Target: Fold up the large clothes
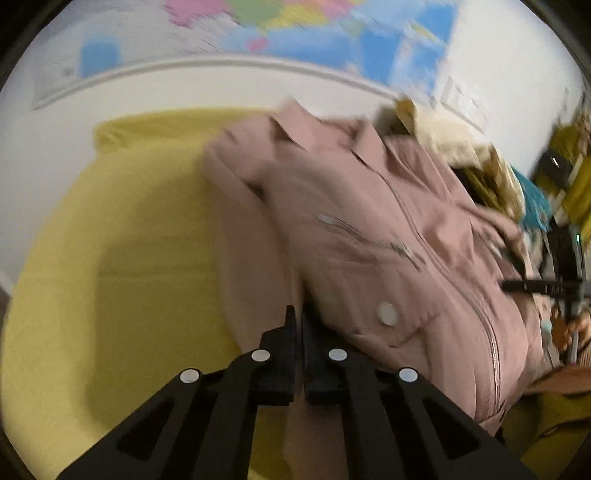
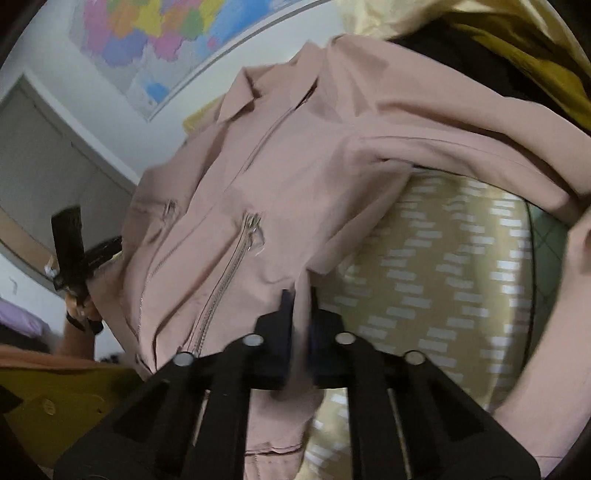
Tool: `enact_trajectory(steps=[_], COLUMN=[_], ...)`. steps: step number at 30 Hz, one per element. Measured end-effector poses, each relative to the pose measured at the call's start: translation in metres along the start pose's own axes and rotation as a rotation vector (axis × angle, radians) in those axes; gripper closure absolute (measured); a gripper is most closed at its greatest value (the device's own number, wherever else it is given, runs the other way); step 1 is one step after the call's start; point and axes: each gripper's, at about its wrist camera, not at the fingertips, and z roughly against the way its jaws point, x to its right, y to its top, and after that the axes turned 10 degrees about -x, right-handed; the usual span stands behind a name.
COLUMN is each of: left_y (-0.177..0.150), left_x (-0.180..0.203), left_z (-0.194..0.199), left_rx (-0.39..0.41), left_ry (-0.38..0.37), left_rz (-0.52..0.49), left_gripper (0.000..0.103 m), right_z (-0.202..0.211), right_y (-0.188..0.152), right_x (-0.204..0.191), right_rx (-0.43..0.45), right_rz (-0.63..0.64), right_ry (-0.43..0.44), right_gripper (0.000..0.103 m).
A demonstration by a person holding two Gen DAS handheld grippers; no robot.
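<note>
Dusty-pink cloth is what both my claws have hold of: a zip-front jacket (image 1: 369,229) with a collar, laid front up across the yellow bedsheet (image 1: 140,229). Its collar end lies far from me, toward the wall, and its hem end comes right down to my fingers.

My left gripper (image 1: 298,317) is pressed together on a fold of the jacket's edge, the fabric running down between the two black fingers; the bulk of the garment spreads up and to the right of that claw, with a white snap button (image 1: 386,313) on a pocket flap just beside the fingertips and the main zip further right.

My right gripper (image 2: 298,295) is likewise pinched on pink cloth, a strip of it hanging down between the fingers. From that side the jacket lies up and to the left of the claw, two zips (image 2: 236,266) slanting across it, one sleeve (image 2: 461,155) stretching away to the right over a beige patterned cloth (image 2: 443,280).

Each camera catches the other claw at the jacket's opposite edge, held in a hand (image 2: 79,310). A coloured wall map (image 1: 295,33) hangs above the bed, and a heap of other clothes (image 1: 491,177) sits beyond the jacket, near the wall.
</note>
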Motion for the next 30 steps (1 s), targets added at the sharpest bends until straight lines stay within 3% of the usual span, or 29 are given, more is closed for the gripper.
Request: enact_trajectory(steps=[2,5,6,9,11,13,15,17,20,22,24,25,26,27,30], left_y=[0.000,0.002,0.001,-0.005,-0.009,-0.012,-0.014,-0.015,-0.019,-0.024,-0.027,-0.027,-0.027,-0.026,-0.010], left_x=[-0.013,-0.039,-0.042,-0.038,-0.016,-0.002,0.002,0.000,-0.003,0.004,0.010,0.015,0.017,0.013,-0.003], left_z=[0.020,0.055,0.061,0.060,0.033,0.014,-0.002,-0.010,-0.011,-0.009,-0.015,-0.018,-0.018,-0.016,0.000], left_rx=[0.047,0.118,0.133,0.112,0.029,-0.020,-0.060,-0.072,-0.096,-0.102,-0.119,-0.108,-0.086,-0.073,-0.018], left_ry=[0.058,0.225,0.242,0.124,0.151,0.117,0.035,0.028,-0.021,-0.003,-0.028,0.013,0.034,0.032,0.144], left_rz=[0.047,0.130,0.138,0.079,-0.012,-0.053,-0.054,-0.021,-0.022,-0.071,-0.076,-0.077,-0.082,-0.064,0.007], left_gripper=[0.103,0.103,0.103,0.098,0.092,0.089,0.081,0.055,0.043,0.041,0.048,0.063,0.085,0.092,0.097], right_z=[0.006,0.020,0.025,0.035,0.036,0.043,0.050,0.054,0.043,0.035,0.033,0.031,0.029,0.028,0.024], right_y=[0.000,0.001,0.002,0.005,0.008,0.008,0.007,0.003,0.001,0.001,0.002,0.003,0.004,0.005,0.005], right_x=[0.006,0.010,0.012,0.019,0.027,0.040,0.052,0.065,0.068,0.062,0.057,0.053,0.049,0.046,0.042], right_rx=[0.015,0.060,0.075,0.113,0.131,0.156,0.186,0.199,0.163,0.136,0.132,0.122,0.118,0.113,0.094], right_rz=[-0.012,-0.022,-0.027,-0.053,-0.086,-0.131,-0.169,-0.225,-0.240,-0.217,-0.200,-0.187,-0.180,-0.173,-0.162], right_ry=[0.006,-0.021,-0.023,-0.036,-0.069,-0.077,-0.109,-0.108,-0.114,-0.128,-0.092,-0.090,-0.097,-0.091,-0.070], right_gripper=[0.099,0.100,0.100,0.100,0.101,0.101,0.101,0.101,0.101,0.100,0.096,0.096,0.094,0.091,0.091])
